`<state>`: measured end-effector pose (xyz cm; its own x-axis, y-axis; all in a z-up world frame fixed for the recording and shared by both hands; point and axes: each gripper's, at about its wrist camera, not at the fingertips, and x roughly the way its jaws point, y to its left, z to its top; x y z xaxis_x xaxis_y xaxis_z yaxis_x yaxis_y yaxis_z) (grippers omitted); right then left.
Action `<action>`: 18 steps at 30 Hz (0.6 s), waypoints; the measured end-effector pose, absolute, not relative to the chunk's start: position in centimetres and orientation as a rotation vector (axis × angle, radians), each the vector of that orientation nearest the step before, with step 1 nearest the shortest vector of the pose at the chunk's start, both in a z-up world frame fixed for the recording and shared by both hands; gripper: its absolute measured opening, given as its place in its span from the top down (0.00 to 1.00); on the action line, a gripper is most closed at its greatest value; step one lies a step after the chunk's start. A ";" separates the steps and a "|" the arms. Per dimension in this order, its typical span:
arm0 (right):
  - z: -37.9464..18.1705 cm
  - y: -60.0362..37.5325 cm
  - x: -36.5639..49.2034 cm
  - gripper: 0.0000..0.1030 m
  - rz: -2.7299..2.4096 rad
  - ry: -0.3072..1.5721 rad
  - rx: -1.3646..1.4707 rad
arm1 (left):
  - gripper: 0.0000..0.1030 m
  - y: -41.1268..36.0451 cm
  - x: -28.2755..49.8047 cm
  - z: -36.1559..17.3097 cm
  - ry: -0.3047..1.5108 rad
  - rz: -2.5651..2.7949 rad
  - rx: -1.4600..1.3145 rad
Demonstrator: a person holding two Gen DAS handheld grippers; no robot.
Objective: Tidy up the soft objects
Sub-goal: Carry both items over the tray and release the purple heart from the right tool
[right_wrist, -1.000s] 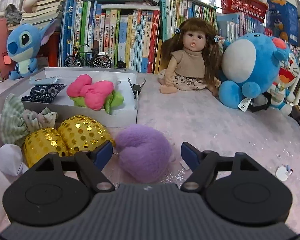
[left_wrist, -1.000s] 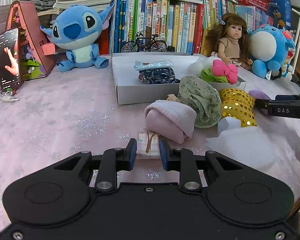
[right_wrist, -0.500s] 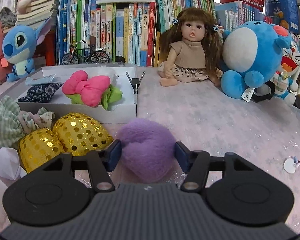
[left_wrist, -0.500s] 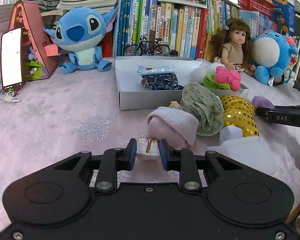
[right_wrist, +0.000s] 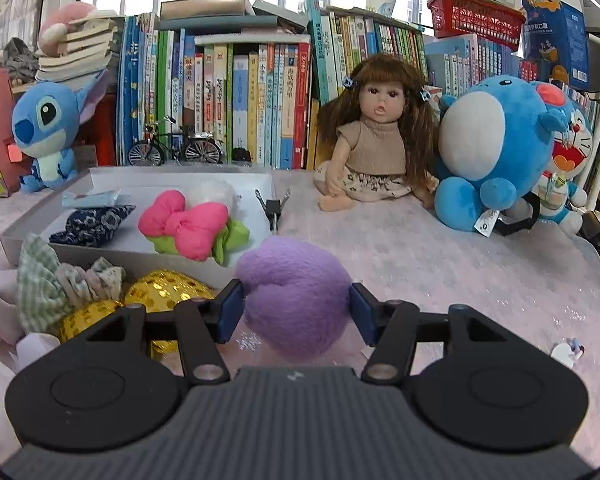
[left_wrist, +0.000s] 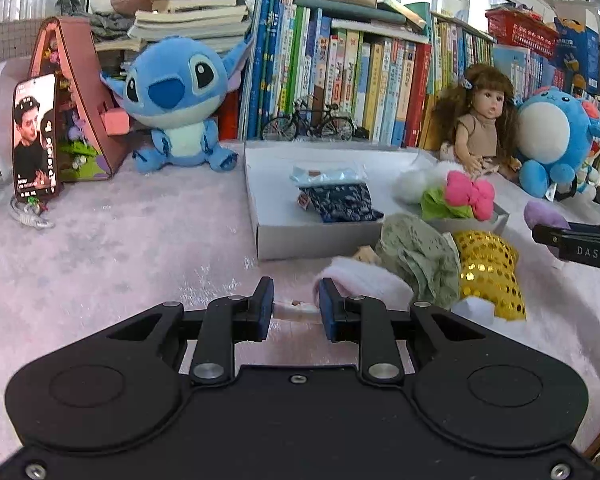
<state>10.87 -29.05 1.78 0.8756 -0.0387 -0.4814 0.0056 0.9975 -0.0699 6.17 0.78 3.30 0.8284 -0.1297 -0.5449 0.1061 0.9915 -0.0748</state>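
Right claw (right_wrist: 296, 314) squeezing fuzzy purple heart (right_wrist: 294, 296), left claw (left_wrist: 295, 312) pinching flat cream packet (left_wrist: 294, 309).

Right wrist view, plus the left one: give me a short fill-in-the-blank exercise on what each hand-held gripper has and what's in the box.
1. The right hand-held gripper is closed on a ____ plush heart.
2. In the white box, the pink bow lies on something ____.
3. The left hand-held gripper pinches a small, flat ____ item.
4. The sequined pouch beside the box is ____.

Missing words: purple; green; white; gold
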 end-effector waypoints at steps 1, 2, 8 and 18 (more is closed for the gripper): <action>1.9 -29.0 10.9 0.40 -0.019 0.501 -0.067 | 0.77 0.8 6.3 3.5 0.575 -0.125 -0.042; 2.1 -28.8 10.9 0.40 -0.017 0.498 -0.067 | 0.77 0.8 6.4 3.7 0.569 -0.124 -0.041; 3.0 -28.5 11.1 0.40 0.006 0.486 -0.044 | 0.77 0.9 7.2 4.9 0.534 -0.133 -0.056; 5.0 -27.4 12.1 0.40 0.044 0.455 -0.037 | 0.77 0.9 9.1 6.9 0.474 -0.154 -0.098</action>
<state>12.06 -27.38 5.03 0.8975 0.0342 -0.4398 -0.0508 0.9984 -0.0261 9.11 0.94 6.91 0.8786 -0.1706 -0.4460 0.1251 0.9836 -0.1297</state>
